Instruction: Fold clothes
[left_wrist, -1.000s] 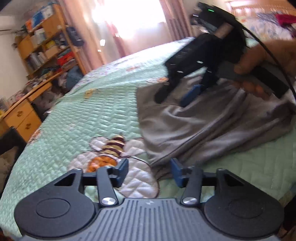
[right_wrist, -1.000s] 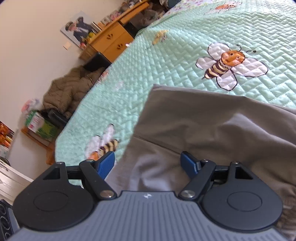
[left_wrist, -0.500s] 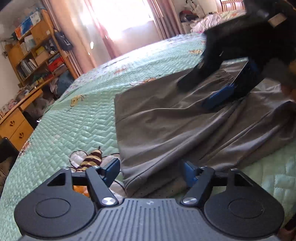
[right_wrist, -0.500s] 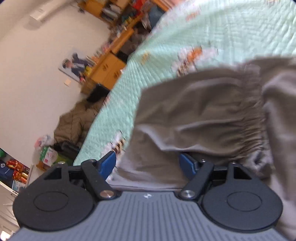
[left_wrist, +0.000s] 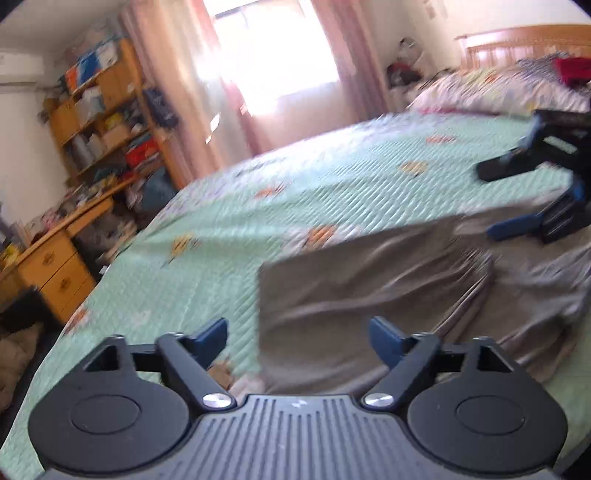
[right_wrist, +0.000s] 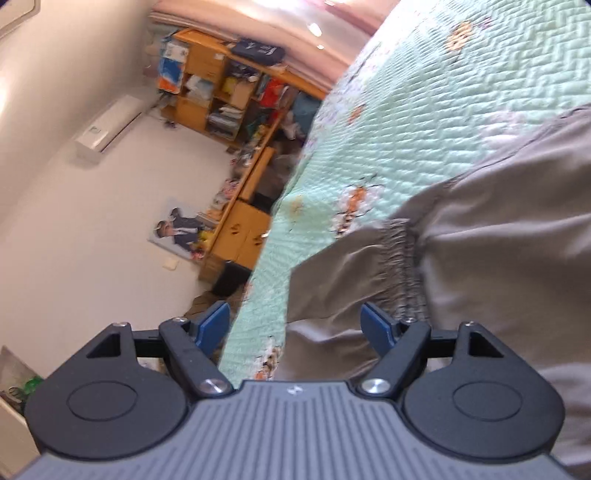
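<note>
The garment (left_wrist: 388, 288) is lying on the bed (left_wrist: 295, 192), occupying its near right part in the left wrist view. The left gripper (left_wrist: 297, 341) is hovering over the garment's near left corner. The right gripper (left_wrist: 517, 199) is sitting at the garment's far right edge. Pillows (left_wrist: 498, 88) are lying at the far end of the bed. Shelves (left_wrist: 99, 110) and a desk (left_wrist: 55, 251) are standing left of the bed.

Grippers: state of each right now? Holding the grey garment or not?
Left gripper: open, jaws have just been opening, holding nothing; grey garment lies ahead on the bed.
Right gripper: open, holding nothing, over the garment.
</note>
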